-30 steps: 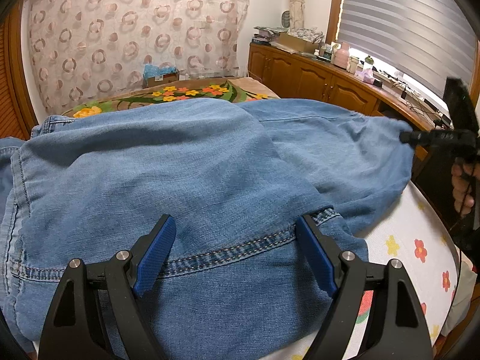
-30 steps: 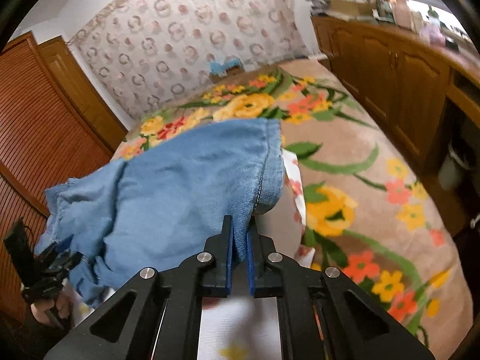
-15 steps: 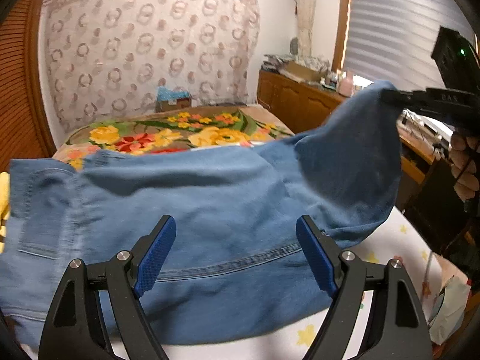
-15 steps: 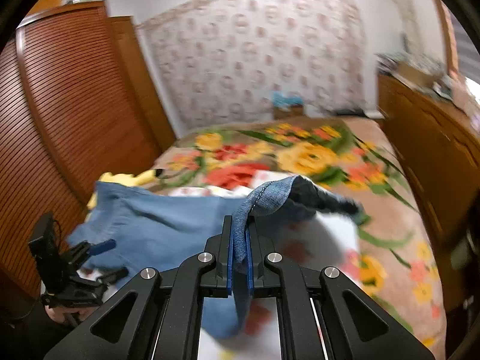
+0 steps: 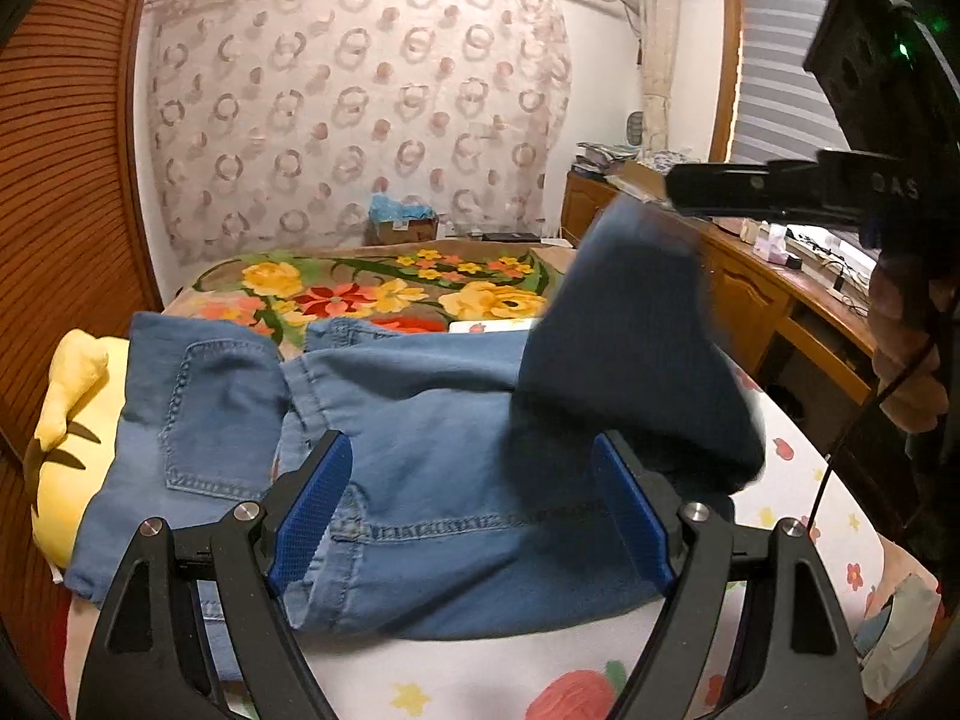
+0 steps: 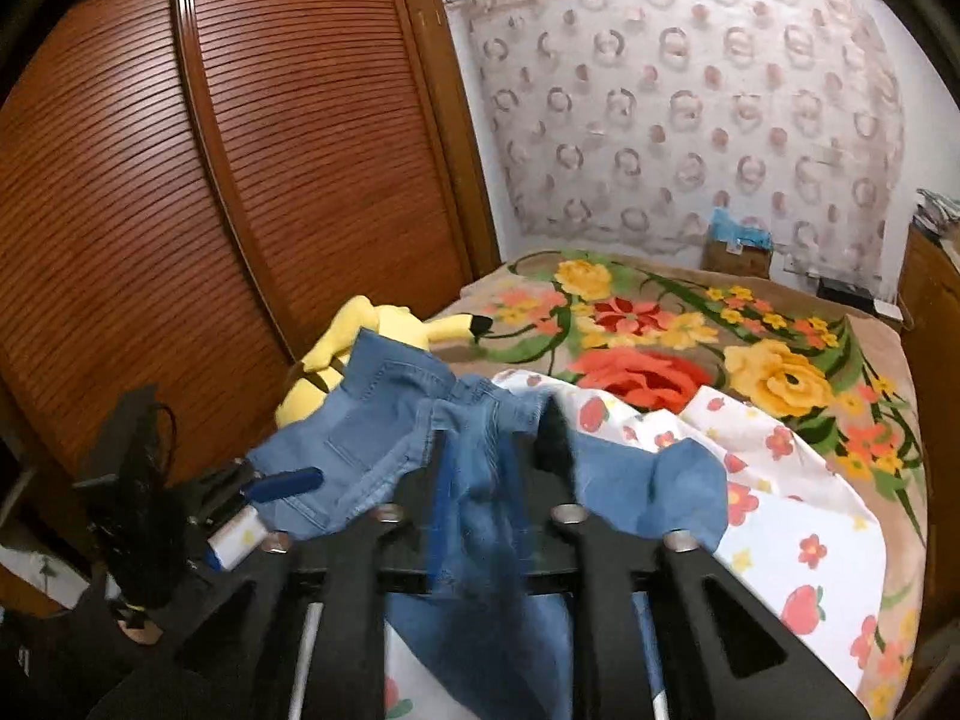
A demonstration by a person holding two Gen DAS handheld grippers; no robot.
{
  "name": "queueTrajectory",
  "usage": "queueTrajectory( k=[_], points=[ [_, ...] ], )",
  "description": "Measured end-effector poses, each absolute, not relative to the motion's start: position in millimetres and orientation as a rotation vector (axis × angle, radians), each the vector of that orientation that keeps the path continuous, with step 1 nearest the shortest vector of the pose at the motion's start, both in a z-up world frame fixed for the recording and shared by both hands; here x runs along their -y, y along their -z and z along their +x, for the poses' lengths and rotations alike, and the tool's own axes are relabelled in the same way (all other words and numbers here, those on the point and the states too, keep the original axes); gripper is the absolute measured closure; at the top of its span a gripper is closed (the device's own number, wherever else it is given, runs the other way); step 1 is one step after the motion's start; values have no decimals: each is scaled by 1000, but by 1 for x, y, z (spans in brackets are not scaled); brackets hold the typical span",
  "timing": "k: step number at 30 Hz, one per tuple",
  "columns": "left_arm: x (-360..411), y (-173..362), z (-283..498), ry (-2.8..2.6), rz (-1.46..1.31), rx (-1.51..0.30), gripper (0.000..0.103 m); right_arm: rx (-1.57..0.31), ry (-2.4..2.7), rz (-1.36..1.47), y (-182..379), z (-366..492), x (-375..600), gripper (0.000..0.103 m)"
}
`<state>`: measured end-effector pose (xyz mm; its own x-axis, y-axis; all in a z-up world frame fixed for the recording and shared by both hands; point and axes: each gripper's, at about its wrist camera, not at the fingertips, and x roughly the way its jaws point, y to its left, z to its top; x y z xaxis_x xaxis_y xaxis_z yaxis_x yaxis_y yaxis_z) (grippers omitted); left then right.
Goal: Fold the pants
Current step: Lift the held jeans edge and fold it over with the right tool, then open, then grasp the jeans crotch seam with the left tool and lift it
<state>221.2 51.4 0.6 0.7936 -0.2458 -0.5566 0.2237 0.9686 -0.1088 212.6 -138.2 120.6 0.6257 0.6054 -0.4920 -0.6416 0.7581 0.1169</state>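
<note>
Lying across the near end of the bed (image 5: 372, 276) on a white flowered sheet (image 6: 798, 492) are the jeans (image 5: 420, 450), a yellow plush (image 5: 72, 420) at their left. The left gripper (image 5: 468, 516) hovers wide open over them, holding nothing. The right gripper (image 6: 498, 480) is opening, a lifted leg hem hanging blurred between its jaws.

Matte black plastic left tongs (image 5: 474, 510), with triangular cut-outs in the arms, carry ribbed blue pads (image 5: 309, 507) on their fingers and round silver screws (image 5: 245, 510) at the pivots. The matching black right tongs (image 6: 498, 480), blurred in their own camera, show the same silver screws (image 6: 564, 513). A hand (image 5: 903, 354) grips a black handle trailed by a thin black cable (image 5: 840, 450); a green light, probably an indicator, glows above.
</note>
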Motion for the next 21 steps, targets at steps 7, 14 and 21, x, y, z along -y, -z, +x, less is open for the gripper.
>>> queueTrajectory(
  k=[7,14,21],
  points=[
    [-52,16,235,267,-57,-647,20,-588,-632,-44,-105,236,151,69],
    [-37,26,244,314,-60,-682,20,-697,-527,-60,-85,266,133,68],
    [-28,40,250,329,-31,-738,20,-799,-524,-54,-58,288,115,67]
  ],
)
